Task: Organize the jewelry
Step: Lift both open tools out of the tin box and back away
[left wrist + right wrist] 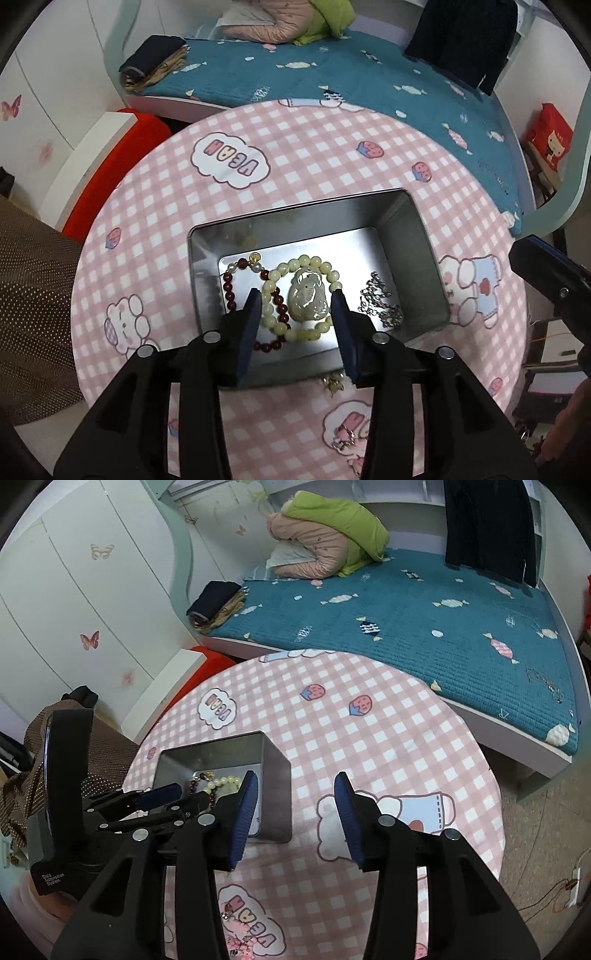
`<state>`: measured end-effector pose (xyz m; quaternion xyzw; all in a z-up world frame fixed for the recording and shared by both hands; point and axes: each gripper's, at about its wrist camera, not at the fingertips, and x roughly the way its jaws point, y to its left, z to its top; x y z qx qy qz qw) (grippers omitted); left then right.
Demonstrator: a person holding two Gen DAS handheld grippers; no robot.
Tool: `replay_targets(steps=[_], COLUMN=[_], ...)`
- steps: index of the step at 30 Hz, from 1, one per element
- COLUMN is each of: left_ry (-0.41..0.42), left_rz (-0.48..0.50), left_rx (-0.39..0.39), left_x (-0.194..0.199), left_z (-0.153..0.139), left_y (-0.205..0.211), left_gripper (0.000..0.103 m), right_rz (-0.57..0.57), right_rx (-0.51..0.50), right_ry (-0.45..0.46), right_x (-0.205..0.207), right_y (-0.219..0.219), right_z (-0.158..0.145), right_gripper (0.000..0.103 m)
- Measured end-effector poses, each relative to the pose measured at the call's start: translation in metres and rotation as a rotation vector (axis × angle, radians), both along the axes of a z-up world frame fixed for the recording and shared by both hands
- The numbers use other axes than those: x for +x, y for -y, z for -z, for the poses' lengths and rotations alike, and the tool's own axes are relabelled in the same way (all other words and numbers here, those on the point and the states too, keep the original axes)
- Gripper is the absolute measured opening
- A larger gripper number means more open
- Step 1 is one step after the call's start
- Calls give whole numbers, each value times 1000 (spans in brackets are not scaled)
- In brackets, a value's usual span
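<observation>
An open metal tin (295, 214) stands on the round table with the pink checked cloth (314, 155). Inside lie a cream bead bracelet (314, 261), a pale carved pendant (308, 299), a dark red bead bracelet (227, 286) and a silver chain (380, 299). My left gripper (295, 299) hangs open over the tin; the pendant shows between its blue pads, untouched. To the right of the tin (277, 794), my right gripper (295, 801) stands open above the cloth with nothing in it.
A small gold piece (334, 384) lies on the cloth just outside the tin's near wall. Pink trinkets (236, 938) and a small ring (347, 439) rest near the table's front. A bed with a teal cover (424, 635) stands behind the table.
</observation>
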<state>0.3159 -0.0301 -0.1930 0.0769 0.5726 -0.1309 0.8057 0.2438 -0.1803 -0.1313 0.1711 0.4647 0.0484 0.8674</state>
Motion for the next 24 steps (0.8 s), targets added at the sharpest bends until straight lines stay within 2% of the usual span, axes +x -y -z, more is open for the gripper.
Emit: replay_targets(steps=[2, 5, 6, 13, 20, 22, 24], left_ry=[18, 35, 39, 83, 86, 73, 52], left_rz=[-6, -15, -19, -42, -73, -85, -97], left_rx=[0, -3, -8, -8, -10, -43, -55], left_x=[-5, -15, -19, -50, -80, -89, -97], left_z=[-7, -17, -20, -37, -40, -38, -32], left_y=[-3, -6, -7, -16, -30, -38, -43], left_gripper=[47, 50, 55, 65, 70, 75, 75], right_rz=[-5, -12, -16, -24, -71, -83, -91], right_rx=[-5, -13, -14, -27, -54, -64, -66], right_ry=[14, 33, 38, 65, 51, 48, 28], right_x=[-4, -12, -15, -41, -66, -73, -80], right_y=[-1, -3, -4, -7, -19, -23, -29], right_z=[-6, -13, -15, -25, -19, -15, -8], right_gripper=[48, 55, 57, 69, 73, 74, 74])
